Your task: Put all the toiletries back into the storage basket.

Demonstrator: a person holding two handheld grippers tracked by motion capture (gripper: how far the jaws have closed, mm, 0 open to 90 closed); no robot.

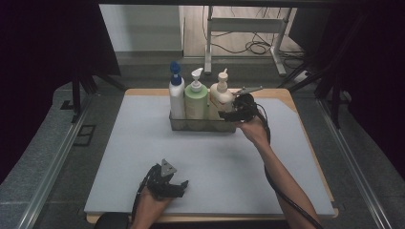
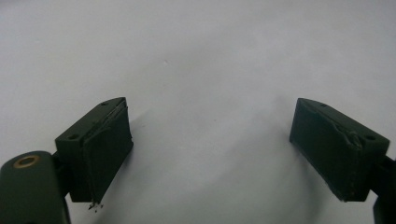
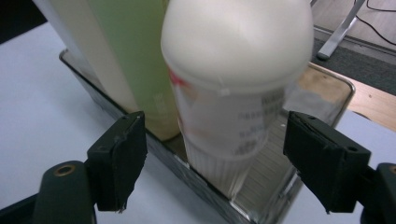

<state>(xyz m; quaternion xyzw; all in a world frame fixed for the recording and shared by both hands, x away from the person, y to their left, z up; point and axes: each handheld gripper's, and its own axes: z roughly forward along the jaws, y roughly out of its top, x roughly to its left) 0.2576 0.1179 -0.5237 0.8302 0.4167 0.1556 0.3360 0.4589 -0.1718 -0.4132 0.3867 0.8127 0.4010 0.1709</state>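
Observation:
A clear tray (image 1: 203, 126) at the back of the mat holds three pump bottles upright: white with a blue cap (image 1: 176, 95), green (image 1: 196, 102) and cream (image 1: 220, 95). My right gripper (image 1: 228, 116) sits at the tray's right end, close to the cream bottle. In the right gripper view its jaws (image 3: 215, 163) stand open on either side of the cream bottle (image 3: 233, 84), with the pads off it; the green bottle (image 3: 126, 51) stands behind in the tray (image 3: 327, 93). My left gripper (image 1: 179, 188) rests open on the mat near the front edge, with nothing between its jaws (image 2: 210, 154).
A grey mat (image 1: 143, 157) covers most of the wooden table (image 1: 313, 143). Beyond the table stand a white metal frame (image 1: 248, 28) and loose cables on the floor. Dark rails run along both sides.

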